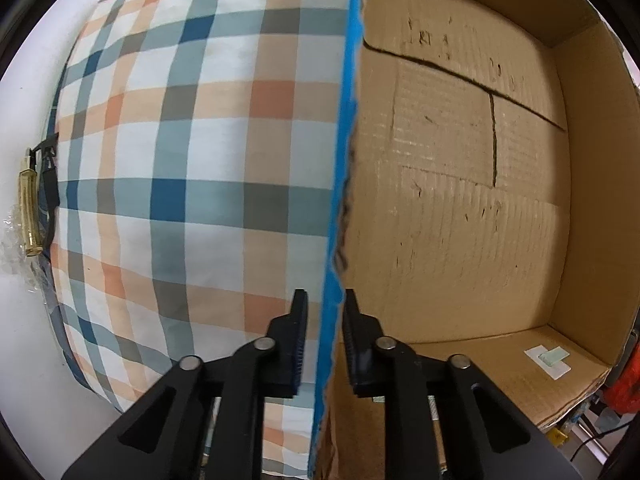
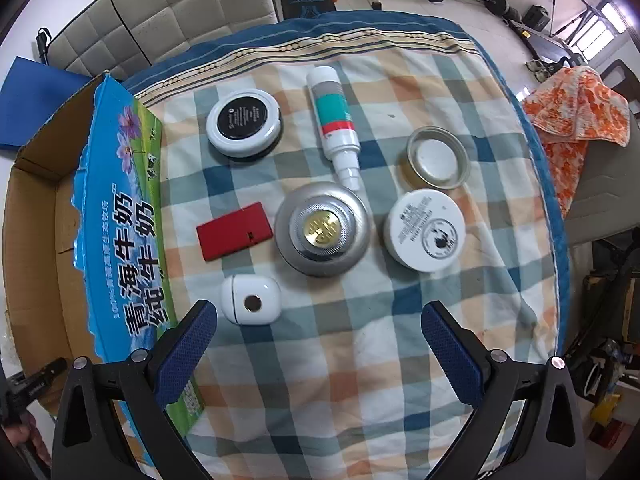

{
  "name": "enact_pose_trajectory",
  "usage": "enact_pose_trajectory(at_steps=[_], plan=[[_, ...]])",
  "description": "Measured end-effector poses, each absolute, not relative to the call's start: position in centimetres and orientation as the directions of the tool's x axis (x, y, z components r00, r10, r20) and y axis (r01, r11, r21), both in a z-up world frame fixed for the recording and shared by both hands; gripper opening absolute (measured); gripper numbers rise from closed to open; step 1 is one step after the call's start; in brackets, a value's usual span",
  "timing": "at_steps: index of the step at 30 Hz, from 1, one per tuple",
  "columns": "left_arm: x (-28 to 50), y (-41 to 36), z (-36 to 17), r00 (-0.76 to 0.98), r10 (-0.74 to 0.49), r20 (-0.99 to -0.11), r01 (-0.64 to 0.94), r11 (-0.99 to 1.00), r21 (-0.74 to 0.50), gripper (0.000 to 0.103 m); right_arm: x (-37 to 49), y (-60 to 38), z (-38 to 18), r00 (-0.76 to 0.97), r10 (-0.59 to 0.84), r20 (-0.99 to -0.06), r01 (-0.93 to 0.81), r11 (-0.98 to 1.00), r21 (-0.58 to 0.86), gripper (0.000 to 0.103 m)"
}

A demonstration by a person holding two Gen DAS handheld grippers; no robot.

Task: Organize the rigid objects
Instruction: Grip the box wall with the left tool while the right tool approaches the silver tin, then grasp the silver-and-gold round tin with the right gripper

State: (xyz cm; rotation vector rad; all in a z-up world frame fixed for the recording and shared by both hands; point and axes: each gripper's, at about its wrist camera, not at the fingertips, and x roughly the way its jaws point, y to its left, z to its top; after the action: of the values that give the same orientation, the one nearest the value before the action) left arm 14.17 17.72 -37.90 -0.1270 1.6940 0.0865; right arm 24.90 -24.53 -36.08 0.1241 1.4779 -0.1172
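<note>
Checked cloth [image 2: 360,360] under cardboard box [image 2: 36,240], two white jars [image 2: 425,236], silver disc [image 2: 322,229], spray bottle [image 2: 334,120], red case [image 2: 234,230].

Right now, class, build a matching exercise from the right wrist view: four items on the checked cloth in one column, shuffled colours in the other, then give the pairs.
Things:
1. flat case
2. spray bottle
3. domed disc
4. cardboard box

Colours:
A. silver, gold centre
B. blue printed side
C. red
D. white with teal and red bands

Pairs: 1-C, 2-D, 3-A, 4-B
</note>
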Motion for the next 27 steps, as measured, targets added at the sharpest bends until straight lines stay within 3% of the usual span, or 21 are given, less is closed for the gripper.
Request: enact_pose_trajectory(at_steps=[2,15,16,21,27], plan=[[13.9,17.8,-38.3,-0.129,-0.033,-0.991,-0.125,0.992,-0.017,0.005,25.3,-24.4,-36.2,0.090,-0.004,-0.996,0.152,0.988,0.010,0.103],[12.0,18.0,-38.7,-0.120,-0.043,-0.992,-0.129,0.991,-0.027,0.004,28.9,-26.4,-38.4,0.074,0.004,-0.997,0.212,0.977,0.019,0.103],[11.9,18.1,-38.7,-0.120,-0.041,-0.992,-0.128,0.991,-0.026,0.004,29.4,-26.7,-39.2,0.053,0.017,-0.998,0.229,0.973,0.029,0.101],[13.1,17.6,-39.2,-0.122,-0.041,-0.992,-0.130,0.991,-0.025,0.004,30.6,-27.6,-42.4,-0.026,0.083,-0.996,0.296,0.953,0.071,0.075],[13.8,16.9,-39.0,-0.123,-0.041,-0.992,-0.133,0.991,-0.024,0.004,31.4,-27.6,-44.1,-0.057,0.087,-0.995,0.334,0.941,0.063,0.074]])
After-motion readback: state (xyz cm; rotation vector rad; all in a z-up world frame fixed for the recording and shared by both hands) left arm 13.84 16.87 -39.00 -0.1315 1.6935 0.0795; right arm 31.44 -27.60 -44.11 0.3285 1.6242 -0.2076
